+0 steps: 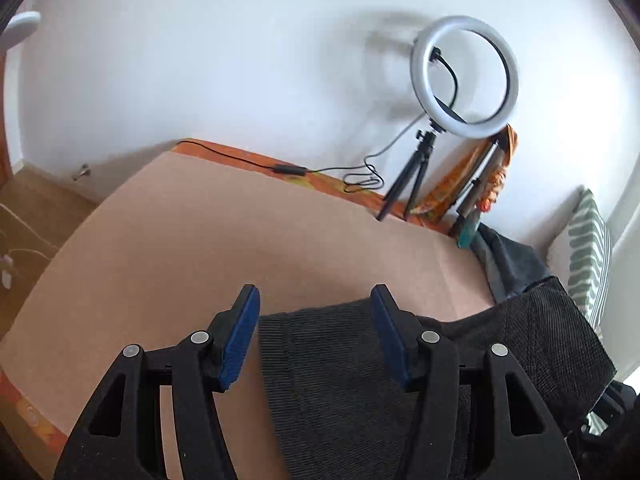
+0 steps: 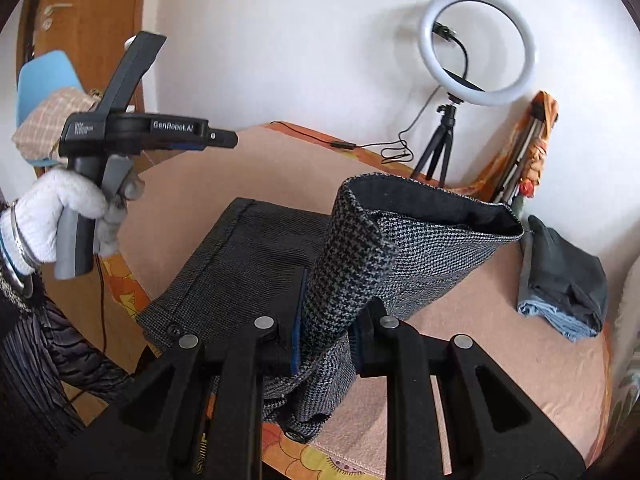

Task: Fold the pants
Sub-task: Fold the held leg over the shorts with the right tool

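Now pinching lifted pants (image 2: 352, 264) in right gripper (image 2: 326, 344); left gripper (image 1: 316, 336) spread (nothing gripped) above board (image 1: 200, 232).

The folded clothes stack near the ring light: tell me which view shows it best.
The right wrist view. There the folded clothes stack lies whole on the pink cover, dark garment over light blue. The left wrist view catches only a dark edge of it, partly hidden behind the pants.

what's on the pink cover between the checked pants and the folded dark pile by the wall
Nothing: in the right wrist view only bare pink cover separates the pants from the folded pile.
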`<action>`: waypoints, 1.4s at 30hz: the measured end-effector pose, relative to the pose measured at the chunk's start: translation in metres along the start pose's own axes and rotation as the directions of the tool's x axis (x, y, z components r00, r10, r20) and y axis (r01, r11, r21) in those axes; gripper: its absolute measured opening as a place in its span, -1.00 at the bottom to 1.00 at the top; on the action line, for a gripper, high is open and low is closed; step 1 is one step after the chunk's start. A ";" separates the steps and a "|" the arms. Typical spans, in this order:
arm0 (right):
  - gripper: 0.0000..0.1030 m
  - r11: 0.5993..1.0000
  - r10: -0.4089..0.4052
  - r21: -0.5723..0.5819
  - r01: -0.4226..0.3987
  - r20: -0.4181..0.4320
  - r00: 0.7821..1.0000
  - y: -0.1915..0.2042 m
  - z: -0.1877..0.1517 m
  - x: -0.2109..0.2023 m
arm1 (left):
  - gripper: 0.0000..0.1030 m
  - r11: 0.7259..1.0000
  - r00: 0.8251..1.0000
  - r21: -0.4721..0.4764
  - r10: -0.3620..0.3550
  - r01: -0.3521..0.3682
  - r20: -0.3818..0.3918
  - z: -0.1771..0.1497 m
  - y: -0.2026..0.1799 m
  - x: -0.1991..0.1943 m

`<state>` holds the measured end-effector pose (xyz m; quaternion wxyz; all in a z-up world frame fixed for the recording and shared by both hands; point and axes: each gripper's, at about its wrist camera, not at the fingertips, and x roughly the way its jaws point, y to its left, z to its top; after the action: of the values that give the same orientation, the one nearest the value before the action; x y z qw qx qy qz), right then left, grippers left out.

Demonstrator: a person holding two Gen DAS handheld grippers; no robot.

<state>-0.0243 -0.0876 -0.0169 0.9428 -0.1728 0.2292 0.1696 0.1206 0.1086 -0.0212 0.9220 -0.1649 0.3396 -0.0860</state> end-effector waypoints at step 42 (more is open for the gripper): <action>0.03 0.887 0.343 0.350 -0.300 -0.065 0.937 -0.098 -0.008 0.113 | 0.09 0.973 0.969 0.126 -0.170 0.194 -0.178 -0.082 -0.026 -0.017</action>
<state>0.1063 -0.1500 -0.0542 0.9007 0.0198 0.3389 0.2711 0.0527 0.0692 -0.0601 0.8880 -0.1212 0.3916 -0.2082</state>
